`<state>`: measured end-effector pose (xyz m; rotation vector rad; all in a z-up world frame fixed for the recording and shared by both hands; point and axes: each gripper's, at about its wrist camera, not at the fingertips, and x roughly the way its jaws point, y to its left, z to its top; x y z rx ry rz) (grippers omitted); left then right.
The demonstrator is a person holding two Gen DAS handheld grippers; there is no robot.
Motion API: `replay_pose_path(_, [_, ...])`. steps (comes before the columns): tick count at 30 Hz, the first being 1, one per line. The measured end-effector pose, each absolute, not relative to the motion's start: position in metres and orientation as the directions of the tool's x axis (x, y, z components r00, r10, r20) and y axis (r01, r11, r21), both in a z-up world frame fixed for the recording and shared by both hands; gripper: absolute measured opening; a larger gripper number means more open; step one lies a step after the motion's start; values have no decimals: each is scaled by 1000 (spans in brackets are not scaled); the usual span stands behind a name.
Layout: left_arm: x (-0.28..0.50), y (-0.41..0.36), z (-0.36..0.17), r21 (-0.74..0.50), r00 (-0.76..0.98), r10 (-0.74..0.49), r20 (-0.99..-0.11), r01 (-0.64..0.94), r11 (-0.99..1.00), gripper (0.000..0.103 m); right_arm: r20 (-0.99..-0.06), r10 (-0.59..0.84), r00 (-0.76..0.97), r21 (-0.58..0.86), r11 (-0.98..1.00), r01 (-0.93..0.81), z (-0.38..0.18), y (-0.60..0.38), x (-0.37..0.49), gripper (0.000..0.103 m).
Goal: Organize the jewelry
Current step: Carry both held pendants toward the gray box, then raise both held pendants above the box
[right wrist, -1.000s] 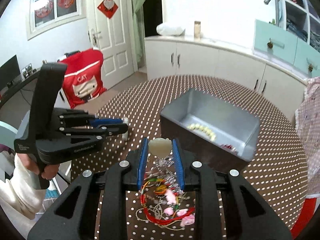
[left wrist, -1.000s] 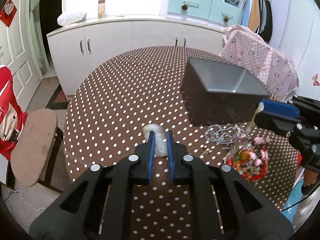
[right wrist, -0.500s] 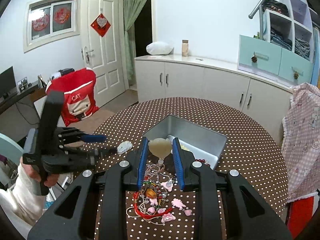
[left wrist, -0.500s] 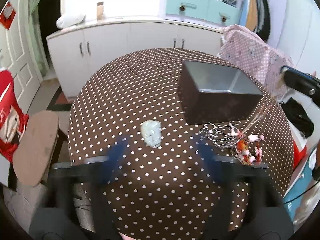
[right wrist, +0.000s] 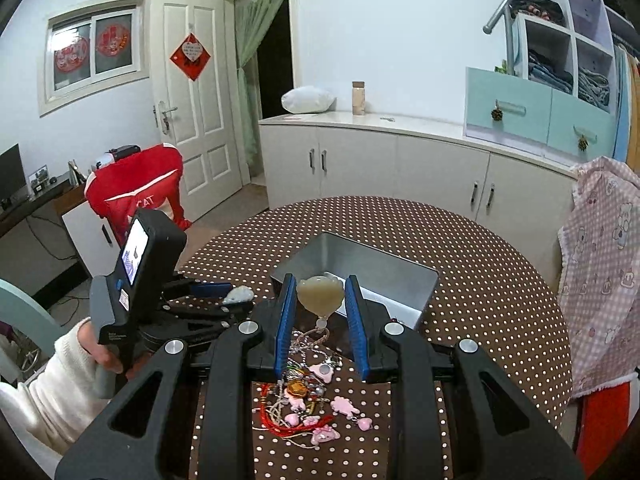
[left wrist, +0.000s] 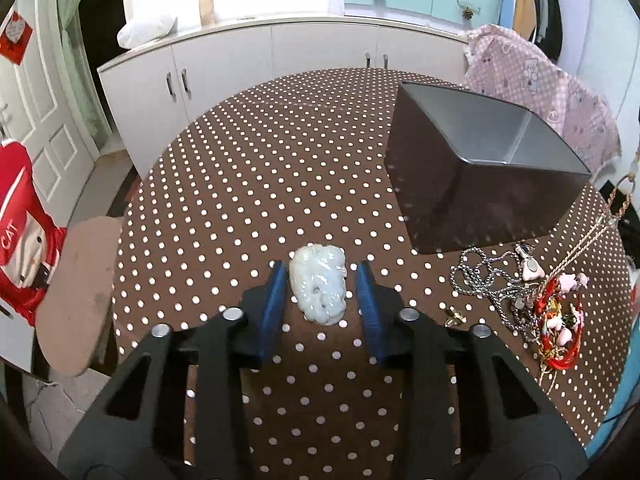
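My left gripper (left wrist: 322, 294) is open, its jaws either side of a pale green jade carving (left wrist: 319, 288) that lies on the dotted table. It also shows in the right wrist view (right wrist: 224, 296) with the carving (right wrist: 239, 294). My right gripper (right wrist: 320, 312) is shut on a cream jade pendant (right wrist: 320, 294) and holds it up; its cord hangs down to a jewelry pile (right wrist: 310, 404). A grey metal box (right wrist: 356, 280) stands behind, also seen in the left wrist view (left wrist: 480, 168). The pile (left wrist: 552, 316) and a silver chain (left wrist: 484, 280) lie right of the box.
The round table (left wrist: 240, 200) has a brown white-dotted cloth. A stool (left wrist: 76, 292) stands at its left edge. White cabinets (right wrist: 400, 176) line the far wall. A chair with a pink cloth (right wrist: 604, 264) is at the right.
My left gripper opened and let go of the pale green carving, which now lies on the table between its jaws. My right gripper rose with the cream pendant, pulling its cord up from the pile.
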<state>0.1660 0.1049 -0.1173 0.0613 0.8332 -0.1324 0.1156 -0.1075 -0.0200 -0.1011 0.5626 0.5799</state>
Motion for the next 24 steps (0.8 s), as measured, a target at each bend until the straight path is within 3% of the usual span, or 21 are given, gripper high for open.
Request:
replay_pose_path(10, [158, 102, -103, -2, 662, -109, -741, 160, 987, 28, -500, 482, 720, 66, 849, -524, -4, -116, 117, 23])
replay_pose_path(24, [149, 83, -27, -22, 744, -191, -640, 231, 973, 28, -387, 454, 802, -18, 866, -499, 58, -125, 110, 23])
